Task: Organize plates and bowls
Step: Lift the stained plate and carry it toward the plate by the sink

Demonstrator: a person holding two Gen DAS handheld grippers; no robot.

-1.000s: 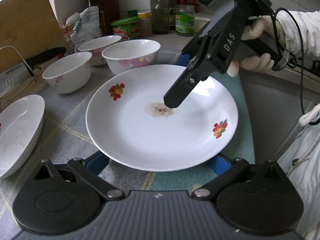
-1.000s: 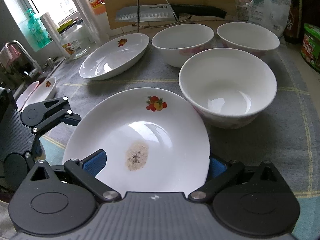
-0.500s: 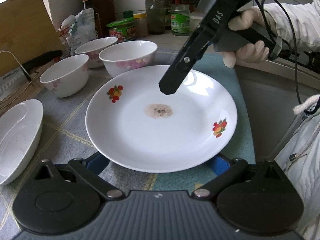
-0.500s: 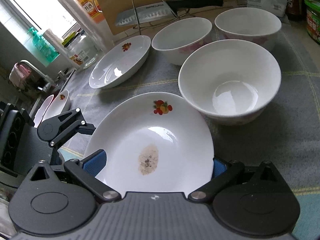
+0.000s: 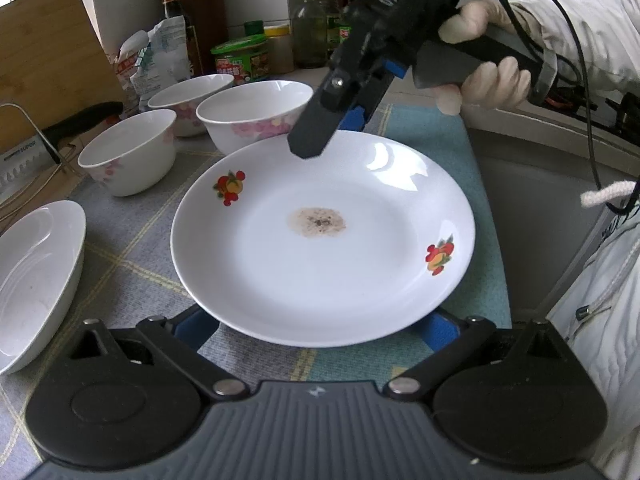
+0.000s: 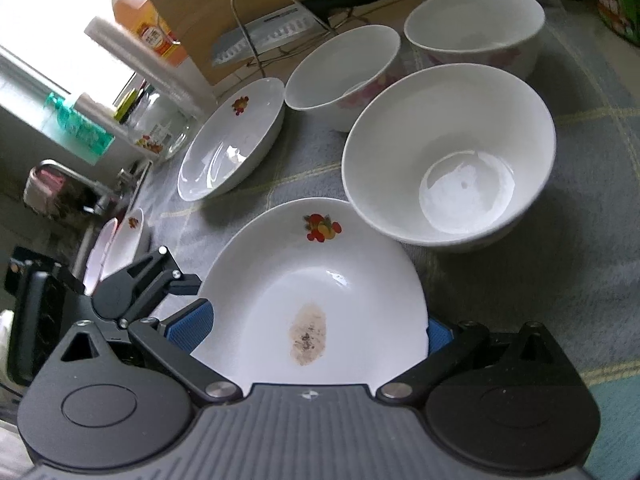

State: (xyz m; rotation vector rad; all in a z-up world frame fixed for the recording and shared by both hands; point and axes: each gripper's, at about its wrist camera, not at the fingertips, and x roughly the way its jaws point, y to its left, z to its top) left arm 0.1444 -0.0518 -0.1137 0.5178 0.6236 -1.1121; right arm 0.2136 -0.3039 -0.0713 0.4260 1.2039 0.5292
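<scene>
**Left hand-held gripper** [image 5: 320,332]: fingers spread wide, blue pads either side of the near rim of the plate; released, gripping nothing that can be made out. The rim hides the pad tips, so contact cannot be told.

**Right hand-held gripper** [image 6: 320,328]: seen in its own view with blue pads apart, flanking the plate's opposite rim; released. From the left view its dark finger hangs over the far edge of the plate, apart from it.

**Plate** [image 5: 324,240]: white, shallow, two fruit motifs on the rim, a brown dried stain at the centre. Lies flat on the cloth-covered surface [image 5: 132,248], between the two grippers, just beside the nearest bowl.

**Bowls**: nearest bowl [image 6: 448,156], large, upright; middle bowl [image 6: 344,72] and far bowl [image 6: 476,20] behind it, all upright, pink-flowered, close together.

**Oval dish** [image 6: 232,140]: left of the bowls, leaning on its side edge. Two more small plates [image 6: 128,240] stand further left near the sink edge.

**Handling note (judgement)**: the step appears to be picking up the stained plate to stack it with the others. The rim is thin and glazed, likely slippery; one pad should slide under the rim and one above, well seated before closing. Lift level, clear the nearest bowl, and keep the second gripper out of the path. A shallow pinch at the very lip risks the plate tipping or dropping.
</scene>
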